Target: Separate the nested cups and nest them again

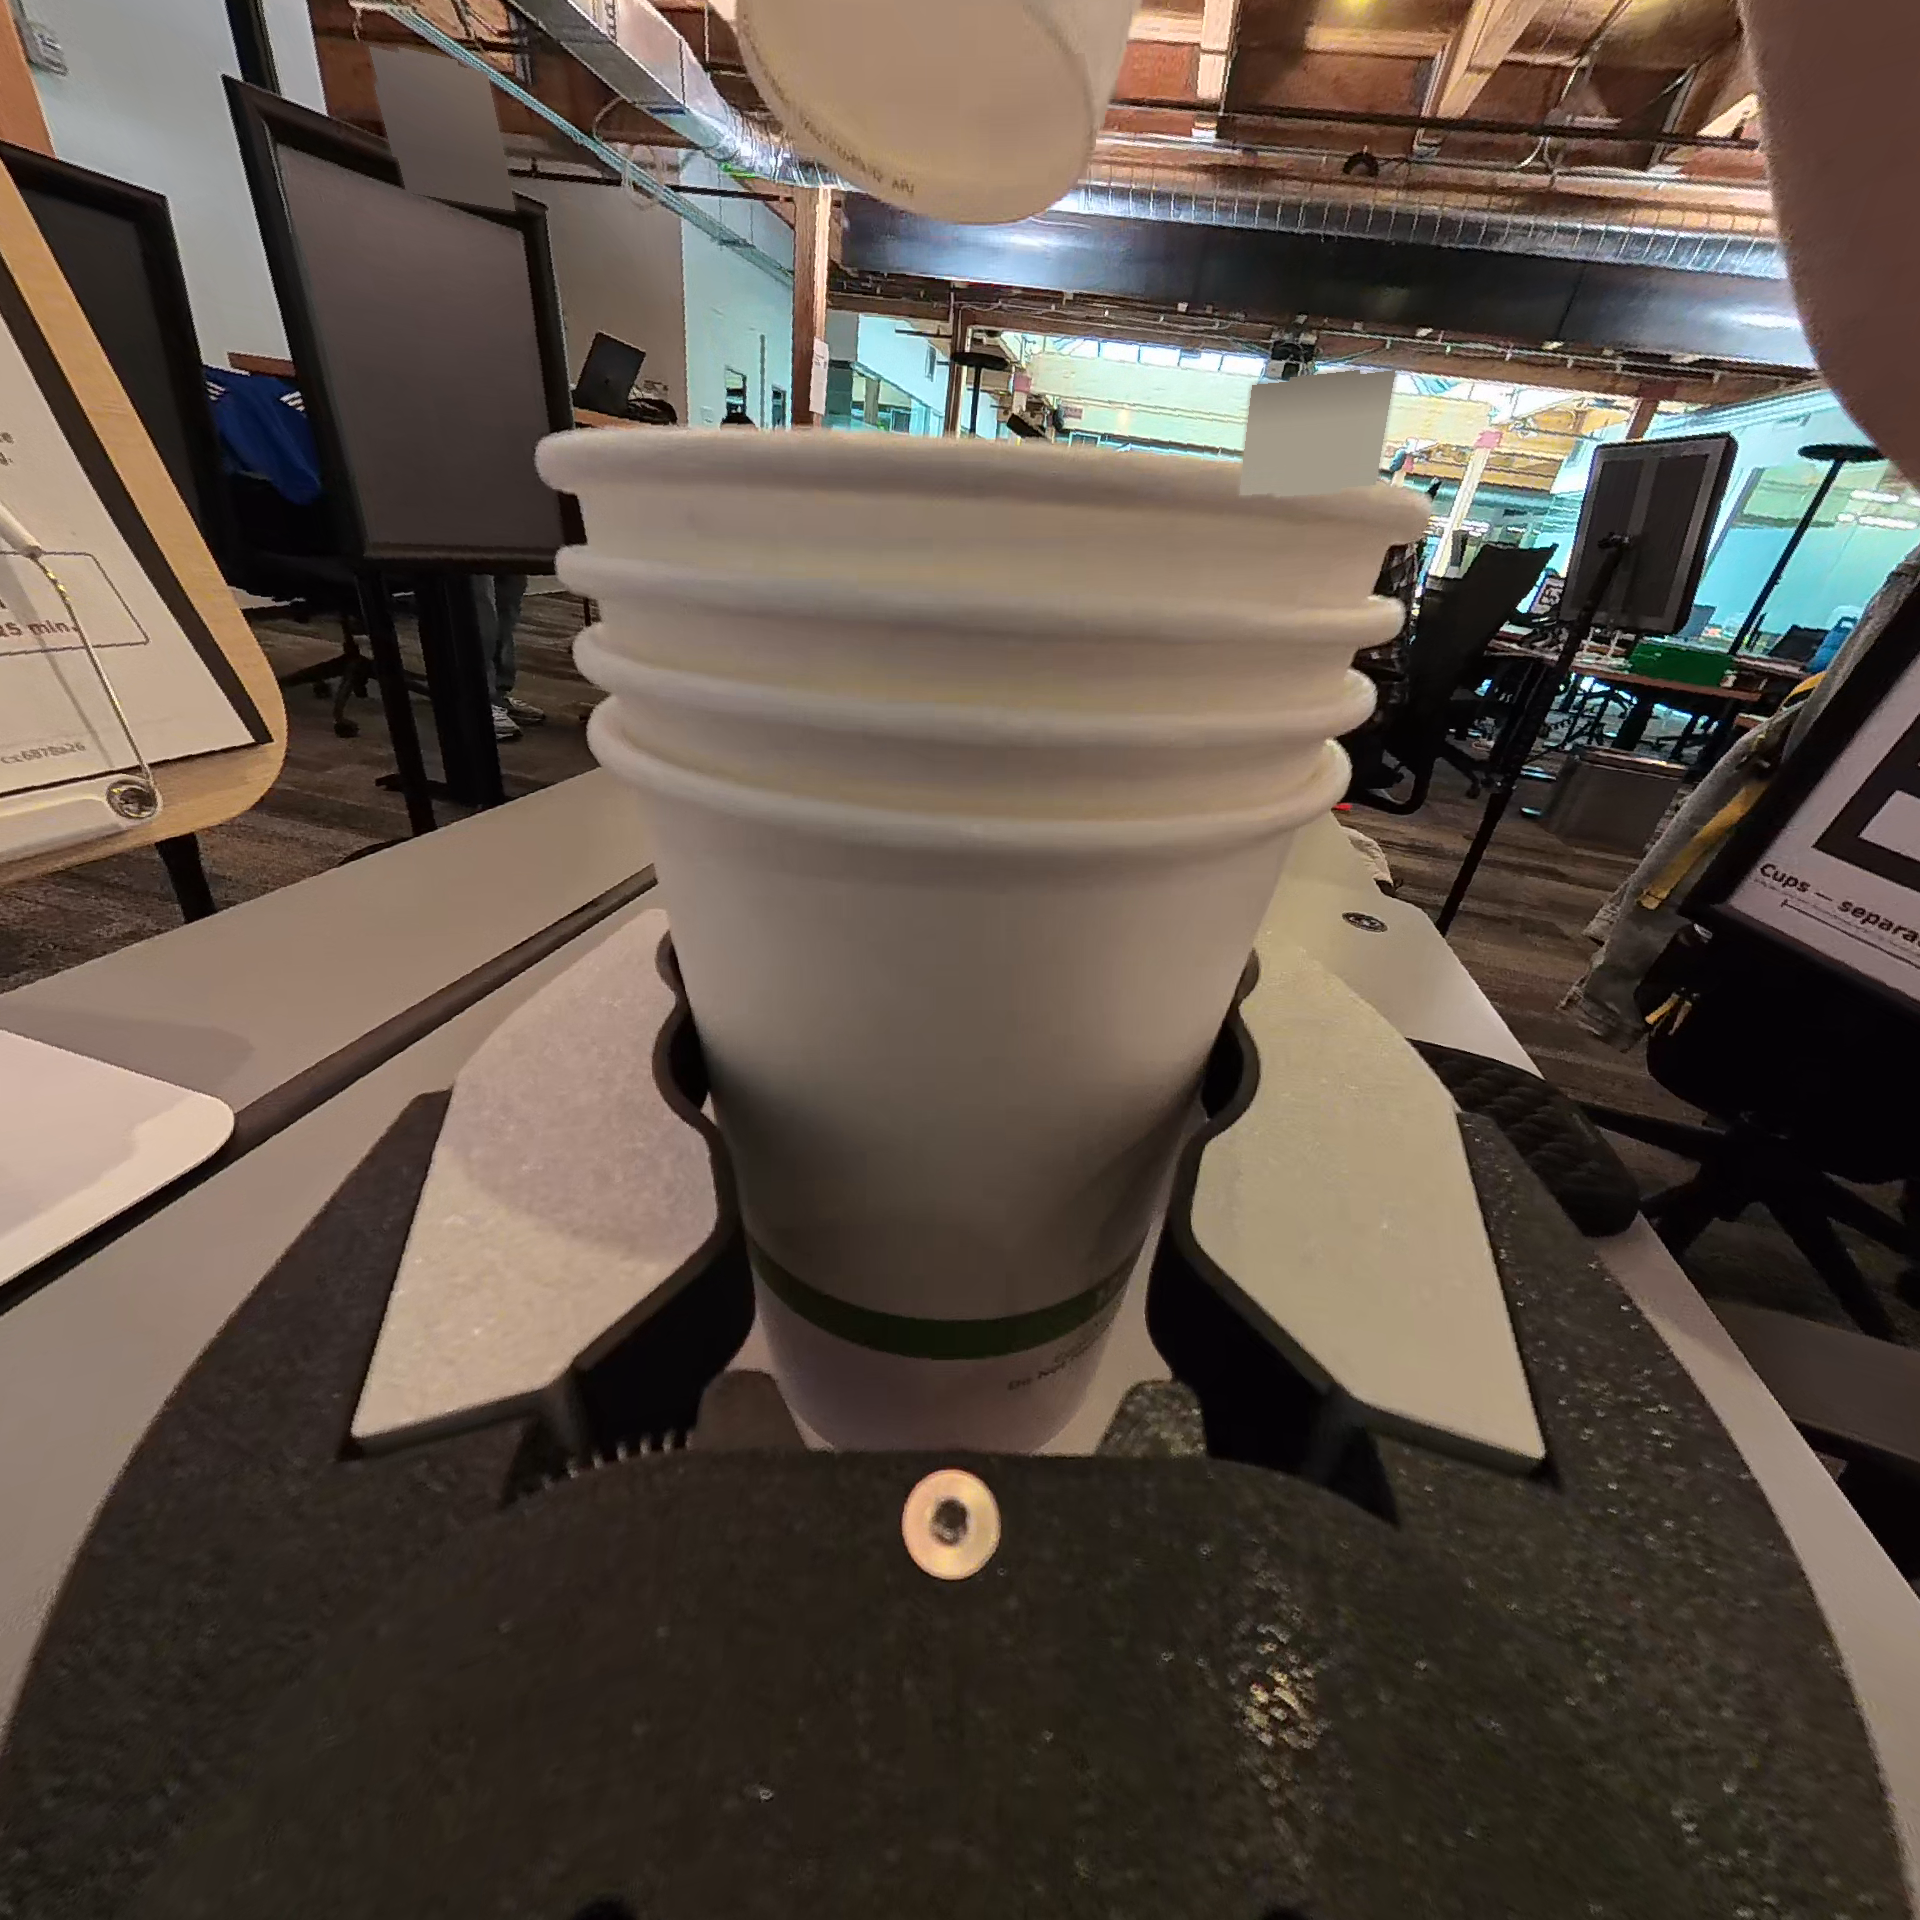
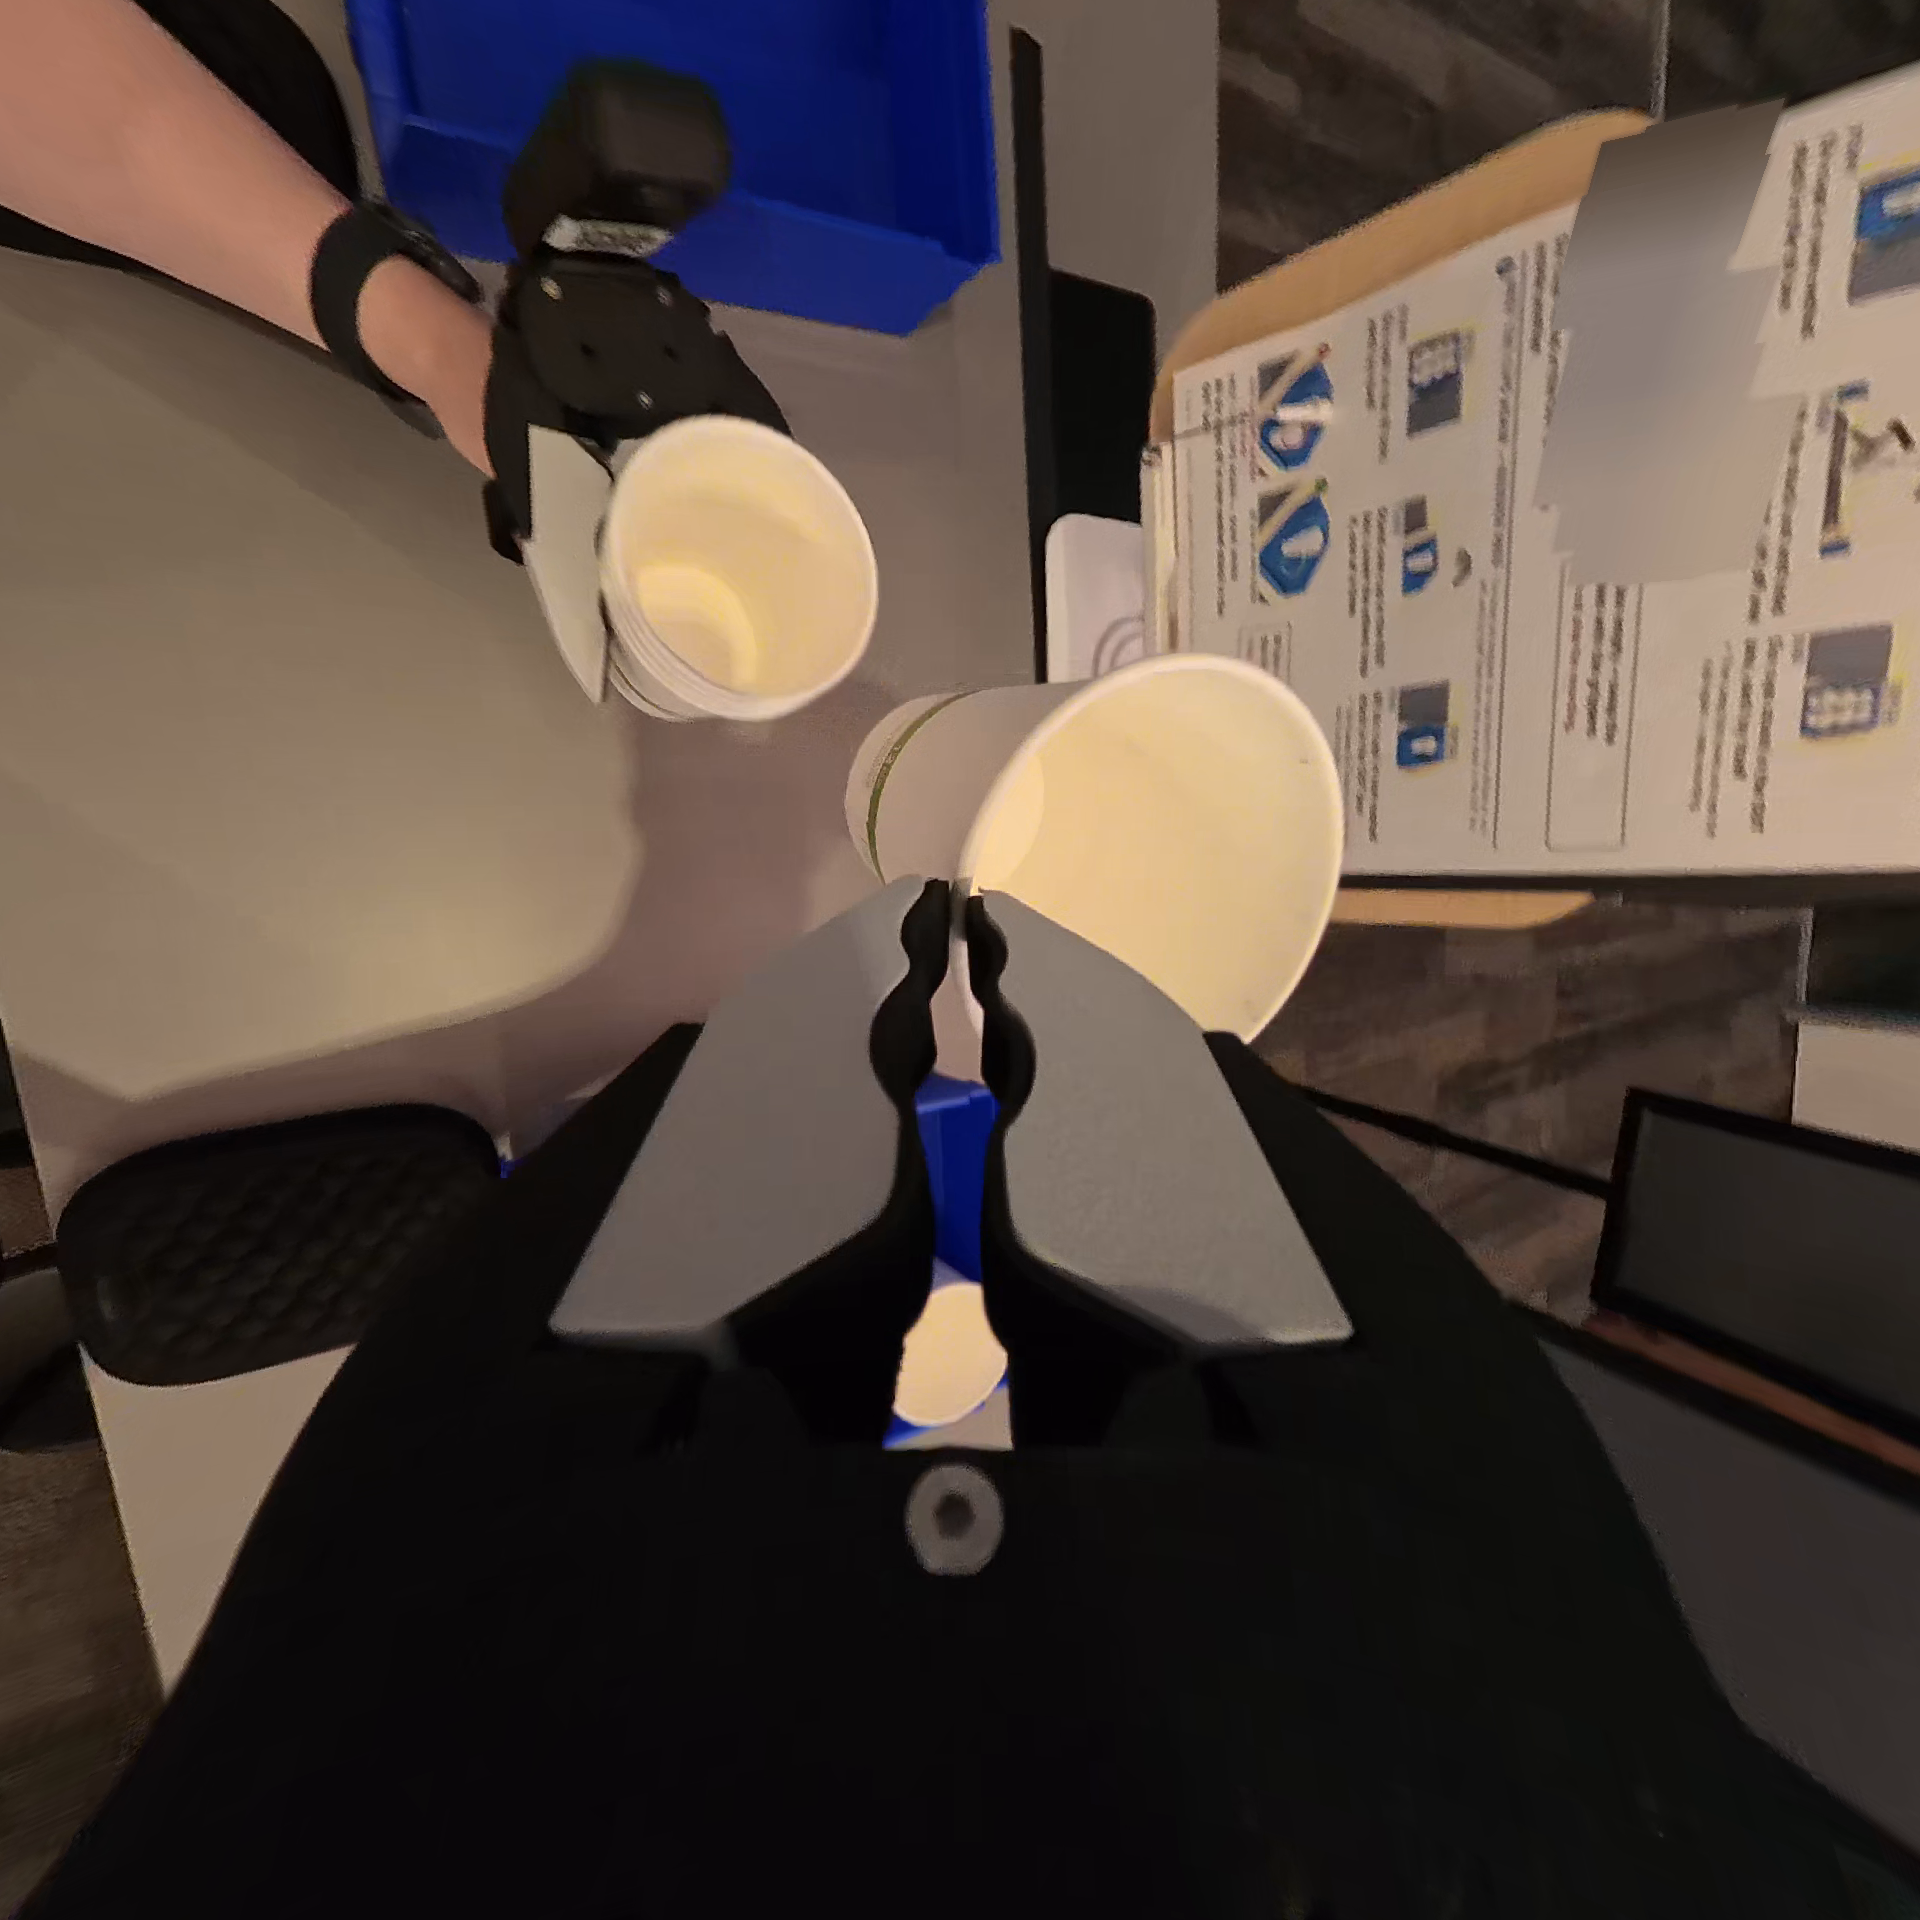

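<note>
Stack (image 1: 966, 935): four nested white paper cups, green band near base, clamped by left gripper (image 1: 956, 1174).
Single cup (image 2: 1132, 831): rim pinched by right gripper (image 2: 958, 902).
Right view only: blue bin (image 2: 727, 156) at the bench's far edge.

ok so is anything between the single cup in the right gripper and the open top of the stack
Nothing visible. The single cup, pinched at its rim by the right gripper, hangs apart from the stack in the left gripper; the stack's mouth is open.
</note>
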`<state>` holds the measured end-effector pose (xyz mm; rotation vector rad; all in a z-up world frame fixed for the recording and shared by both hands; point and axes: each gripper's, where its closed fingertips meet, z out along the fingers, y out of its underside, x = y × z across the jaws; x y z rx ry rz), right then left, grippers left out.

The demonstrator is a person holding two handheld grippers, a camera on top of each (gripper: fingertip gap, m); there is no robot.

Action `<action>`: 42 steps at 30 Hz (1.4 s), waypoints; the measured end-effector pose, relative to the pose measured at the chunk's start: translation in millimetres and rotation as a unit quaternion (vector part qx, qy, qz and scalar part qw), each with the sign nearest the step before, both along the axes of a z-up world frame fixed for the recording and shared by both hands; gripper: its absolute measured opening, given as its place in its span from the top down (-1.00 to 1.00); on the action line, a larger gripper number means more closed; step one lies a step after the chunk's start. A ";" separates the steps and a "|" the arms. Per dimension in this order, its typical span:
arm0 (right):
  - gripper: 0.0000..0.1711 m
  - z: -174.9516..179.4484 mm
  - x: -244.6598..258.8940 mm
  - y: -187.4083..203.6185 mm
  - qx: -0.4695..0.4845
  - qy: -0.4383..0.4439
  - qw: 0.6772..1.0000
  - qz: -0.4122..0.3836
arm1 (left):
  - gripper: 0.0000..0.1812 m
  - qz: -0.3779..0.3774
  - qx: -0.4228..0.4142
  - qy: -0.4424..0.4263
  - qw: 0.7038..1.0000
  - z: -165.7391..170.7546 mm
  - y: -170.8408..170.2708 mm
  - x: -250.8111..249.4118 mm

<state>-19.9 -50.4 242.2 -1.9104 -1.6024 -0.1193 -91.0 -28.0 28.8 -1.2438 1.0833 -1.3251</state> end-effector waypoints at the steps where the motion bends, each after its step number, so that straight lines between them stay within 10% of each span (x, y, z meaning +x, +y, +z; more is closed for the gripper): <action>1: 0.96 1.7 9.8 1.8 0.000 -0.002 1.000 -0.016 | -0.06 0.001 0.001 0.001 1.000 -0.2 0.2 0.1; 14: 0.96 -30.5 130.9 26.3 -0.016 -0.025 0.982 -0.186 | -0.06 0.005 0.001 0.000 1.000 -0.3 2.5 -1.3; 42: 0.96 -268.9 214.1 45.8 -0.123 -0.065 0.959 -0.245 | -0.05 0.007 -0.003 -0.002 1.000 -0.4 5.8 -2.4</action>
